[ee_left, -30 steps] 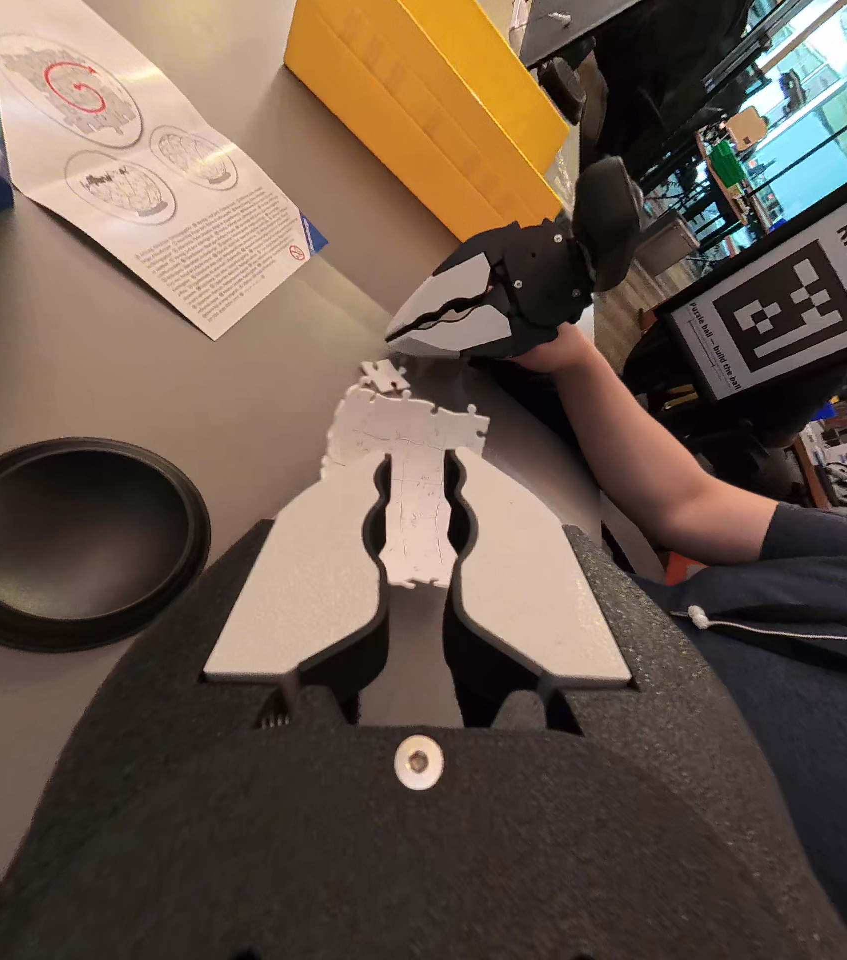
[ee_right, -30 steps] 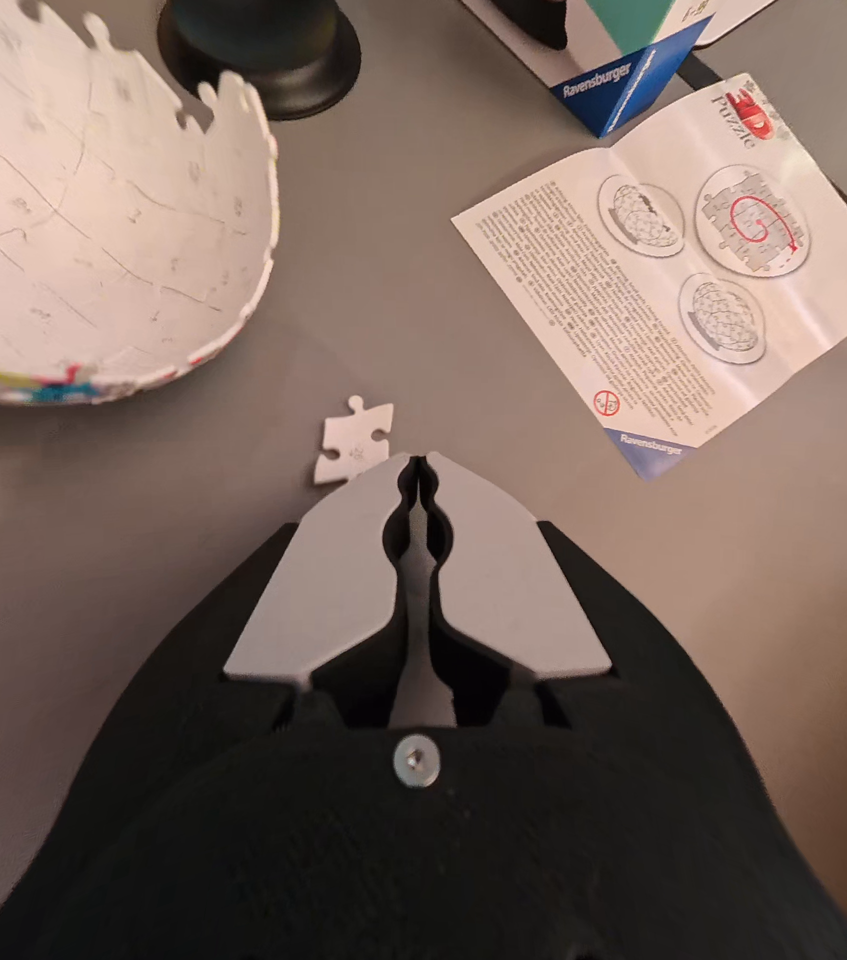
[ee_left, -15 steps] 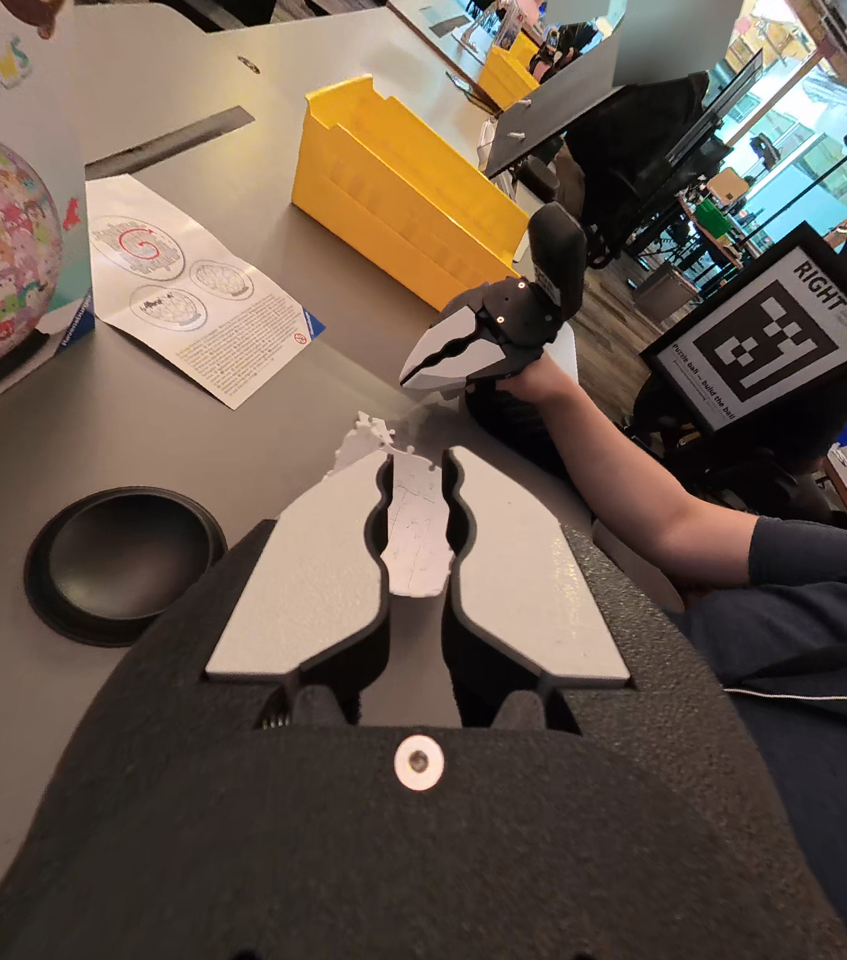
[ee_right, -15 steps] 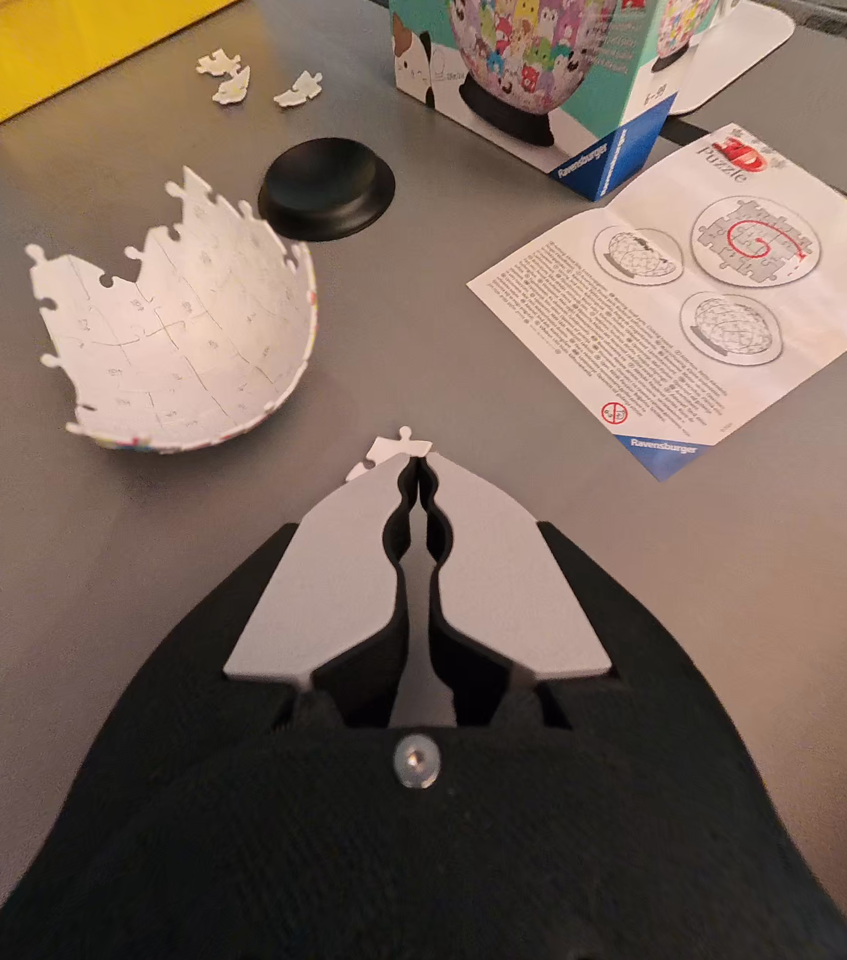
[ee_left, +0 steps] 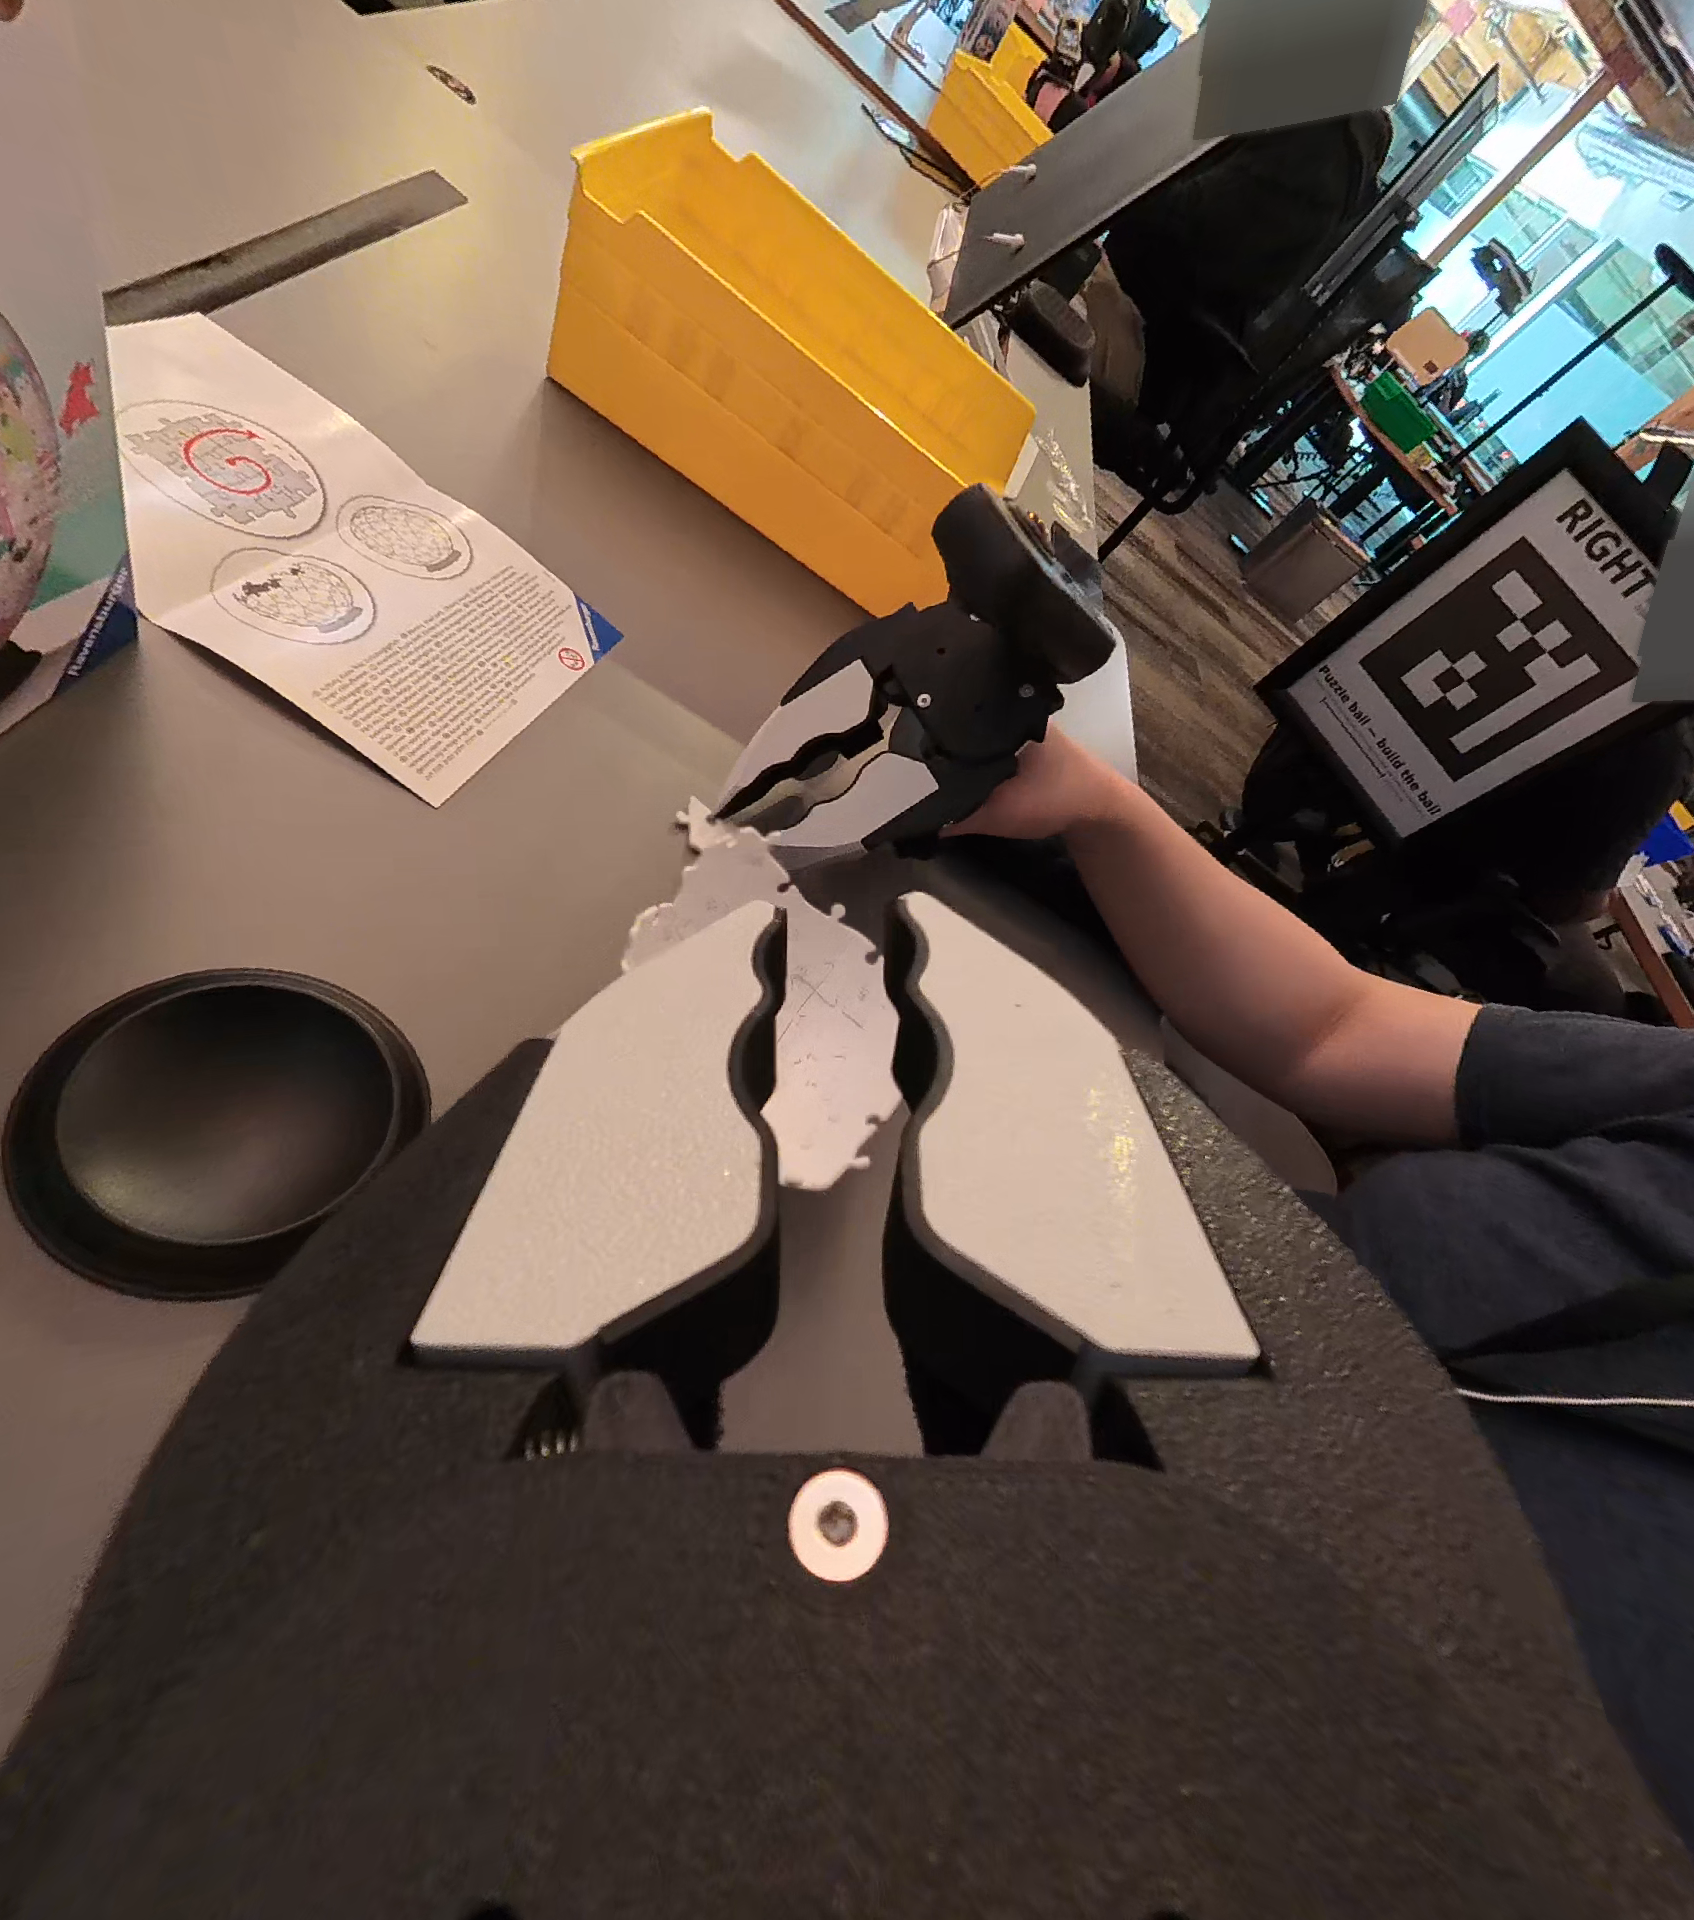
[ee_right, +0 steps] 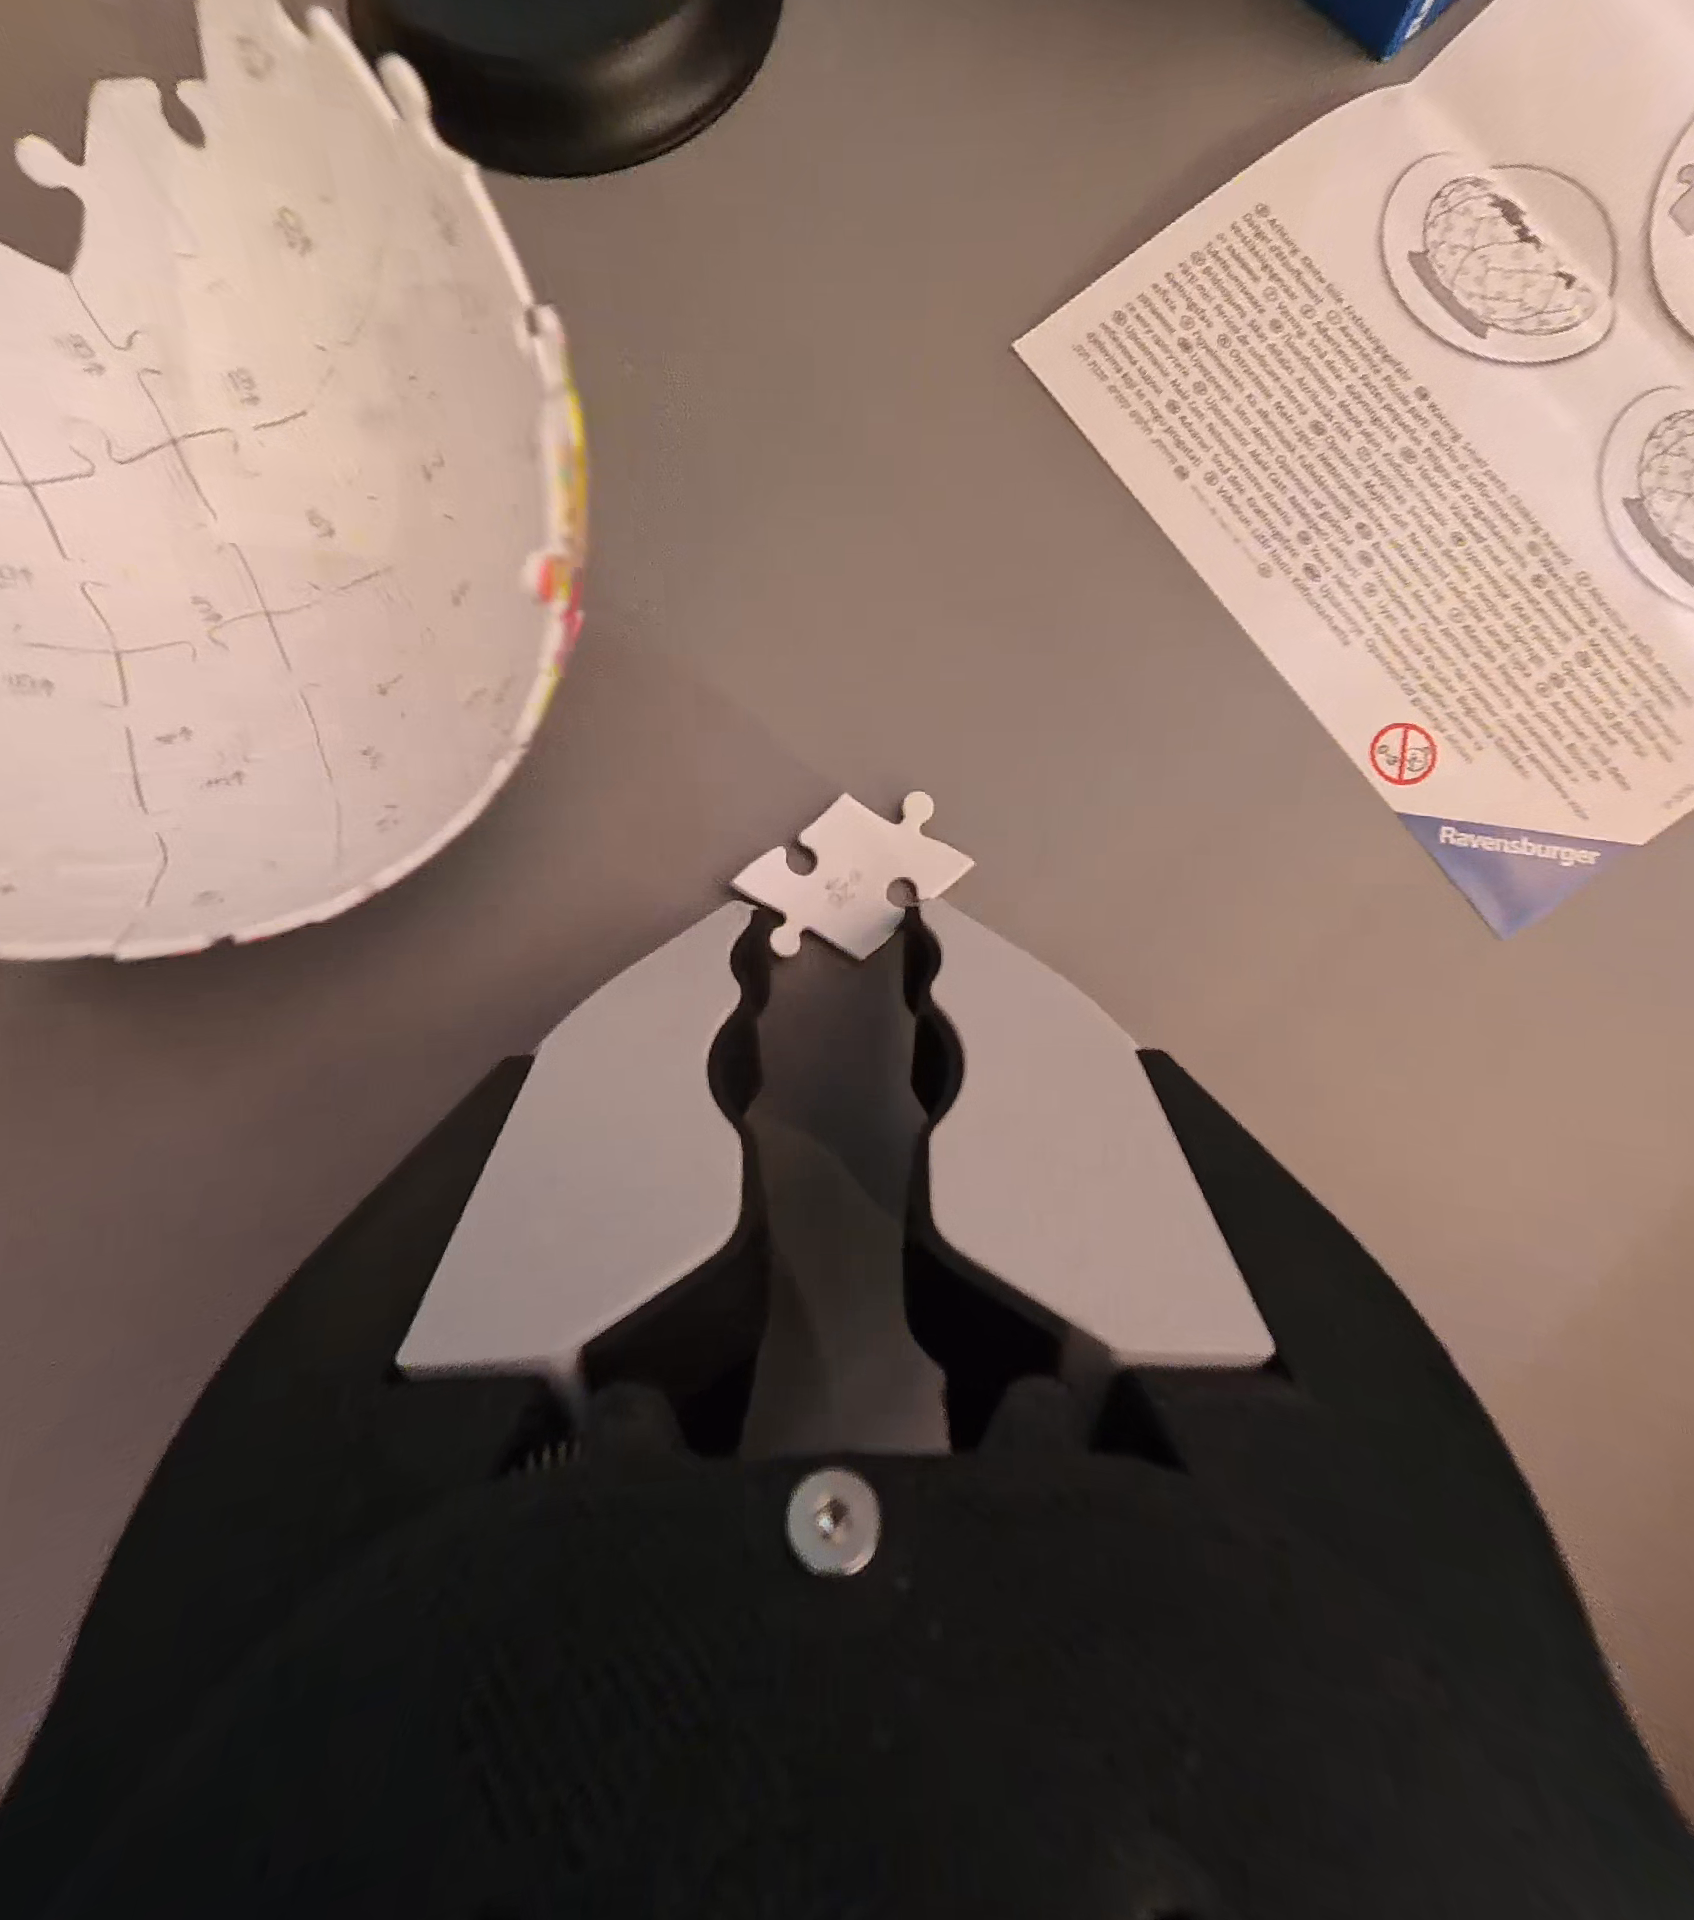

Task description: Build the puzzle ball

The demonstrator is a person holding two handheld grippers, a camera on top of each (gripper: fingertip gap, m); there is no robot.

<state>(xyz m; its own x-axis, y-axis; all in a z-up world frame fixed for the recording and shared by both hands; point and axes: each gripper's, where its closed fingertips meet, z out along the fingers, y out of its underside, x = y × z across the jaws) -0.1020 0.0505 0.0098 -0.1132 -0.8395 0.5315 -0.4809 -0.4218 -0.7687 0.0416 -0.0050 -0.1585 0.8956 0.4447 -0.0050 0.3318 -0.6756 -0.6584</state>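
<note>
Lying flat, loose piece (ee_right: 853,876) long axis crosswise between parted right gripper (ee_right: 835,914) tips; left gripper (ee_left: 832,914) clamping shell (ee_left: 827,1029)

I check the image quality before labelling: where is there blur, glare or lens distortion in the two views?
Left wrist view: strong wide-angle bending at the edges, soft glare on the table, bright windows behind. Right wrist view: the partial puzzle ball is slightly blurred; the loose puzzle piece is sharp, in even light.
</note>
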